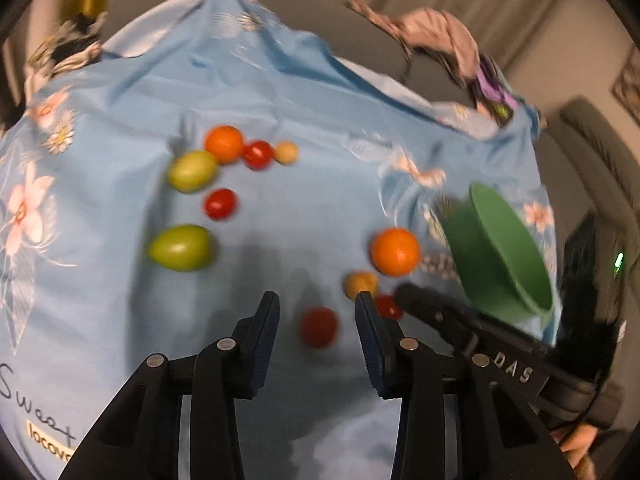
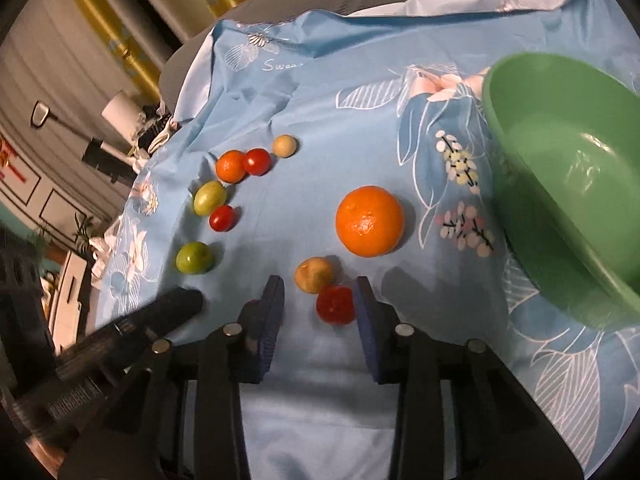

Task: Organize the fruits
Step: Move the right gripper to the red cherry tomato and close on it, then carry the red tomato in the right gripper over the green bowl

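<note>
- On the blue cloth (image 2: pixel 320 92), every fruit lies loose; the green bowl (image 2: pixel 568 184) looks empty (nothing sorted yet).
- Left gripper (image 1: pixel 317 312), jaws apart, frames a red tomato (image 1: pixel 318 327).
- Right gripper (image 2: pixel 319 298), likewise spread, straddles another red fruit (image 2: pixel 335 304).

Green bowl (image 2: pixel 568 184): empty, tilted, at right on the cloth. Large orange (image 2: pixel 369 221) just left of it, apart. Nearer: tan fruit (image 2: pixel 314 275) touching a red tomato (image 2: pixel 335 304). Another red tomato (image 1: pixel 318 327) lies alone, blurred. Far cluster: small orange (image 2: pixel 231 166), tomato (image 2: pixel 257 161), tan ball (image 2: pixel 285 145), green fruit (image 2: pixel 209 198), tomato (image 2: pixel 221 218). Second green fruit (image 2: pixel 194 257) sits apart.
</note>
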